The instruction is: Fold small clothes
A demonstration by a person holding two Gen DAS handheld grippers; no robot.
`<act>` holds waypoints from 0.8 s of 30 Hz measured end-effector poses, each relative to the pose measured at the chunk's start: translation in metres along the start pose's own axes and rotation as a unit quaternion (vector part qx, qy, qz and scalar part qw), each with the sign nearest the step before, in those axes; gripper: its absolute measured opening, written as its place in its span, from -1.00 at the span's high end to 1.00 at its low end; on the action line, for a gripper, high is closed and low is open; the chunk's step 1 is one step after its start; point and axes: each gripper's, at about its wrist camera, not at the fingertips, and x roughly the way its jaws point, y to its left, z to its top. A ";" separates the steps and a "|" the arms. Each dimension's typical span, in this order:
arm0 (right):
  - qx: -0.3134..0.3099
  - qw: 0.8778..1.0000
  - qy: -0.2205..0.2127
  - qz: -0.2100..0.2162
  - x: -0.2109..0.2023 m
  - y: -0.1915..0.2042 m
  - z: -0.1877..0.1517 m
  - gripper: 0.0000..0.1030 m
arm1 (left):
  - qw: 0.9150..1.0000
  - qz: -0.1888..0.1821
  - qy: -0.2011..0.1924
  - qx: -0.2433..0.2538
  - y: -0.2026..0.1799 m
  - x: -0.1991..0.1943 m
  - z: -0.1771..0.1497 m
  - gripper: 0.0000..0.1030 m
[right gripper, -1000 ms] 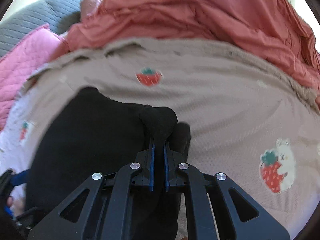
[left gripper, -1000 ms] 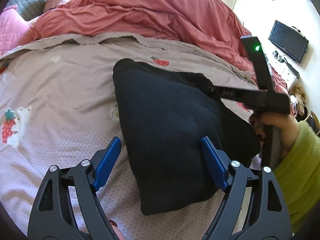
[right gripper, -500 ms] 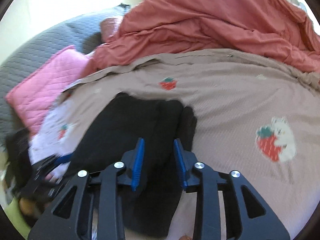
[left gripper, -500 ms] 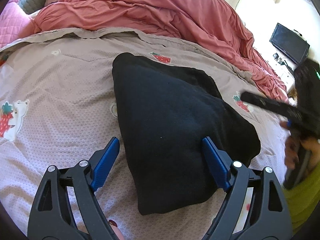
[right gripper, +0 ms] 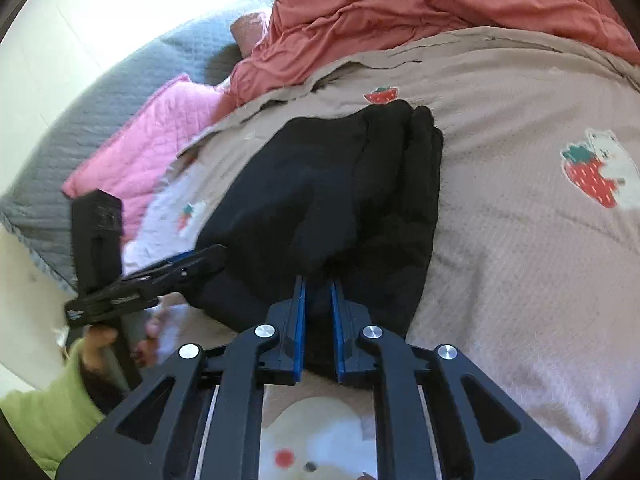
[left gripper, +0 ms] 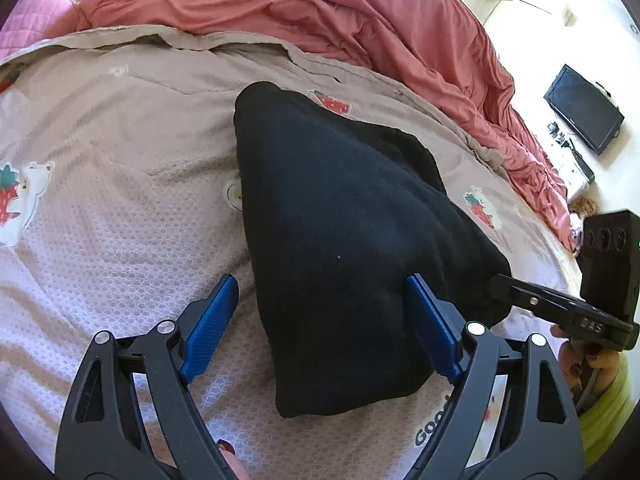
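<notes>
A folded black garment [left gripper: 340, 240] lies on the beige strawberry-print bedspread [left gripper: 120, 160], its layered edges stacked at the far side [right gripper: 400, 140]. My left gripper [left gripper: 320, 284] is open wide, hovering over the garment's near end, one blue pad beside the cloth and one over it. In the right wrist view it shows at the left [right gripper: 216, 252]. My right gripper [right gripper: 317, 284] has its jaws closing, narrow, with a bunch of black cloth pinched between the blue pads at the garment's near edge. From the left wrist view its tip [left gripper: 496, 280] meets the garment's right corner.
A rumpled red duvet [left gripper: 320, 8] is heaped along the far side of the bed. A pink quilted pillow [right gripper: 160, 140] and a grey quilt [right gripper: 120, 80] lie at the far left. A dark monitor [left gripper: 582, 120] stands off the bed at right. Green sleeves show behind both grippers.
My right gripper let go of the garment's far fold, opened, drew back along the cloth to its near corner and closed there on the edge. The left gripper stayed put, open.
</notes>
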 end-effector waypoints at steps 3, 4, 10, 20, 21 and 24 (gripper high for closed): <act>-0.002 1.000 0.013 -0.016 0.002 -0.001 -0.011 0.80 | 1.000 -0.002 0.002 0.002 0.000 0.000 0.001 -0.52; 0.000 1.000 0.020 -0.023 0.007 -0.004 -0.015 0.80 | 1.000 -0.002 0.005 0.003 0.000 0.001 0.000 -0.52; 0.012 0.999 0.020 -0.036 0.011 -0.002 -0.013 0.59 | 1.000 0.007 0.005 0.010 -0.002 0.002 -0.001 -0.53; 0.017 0.995 -0.048 -0.081 -0.012 -0.011 0.035 -0.33 | 1.000 0.009 0.001 0.008 0.000 0.000 0.000 -0.54; 0.022 0.995 -0.045 -0.088 -0.008 -0.016 0.041 -0.38 | 1.000 0.008 0.001 0.008 0.000 0.000 0.000 -0.54; 0.047 0.995 -0.032 -0.081 0.009 -0.031 0.055 -0.44 | 1.000 0.008 0.000 0.008 0.001 0.000 0.000 -0.55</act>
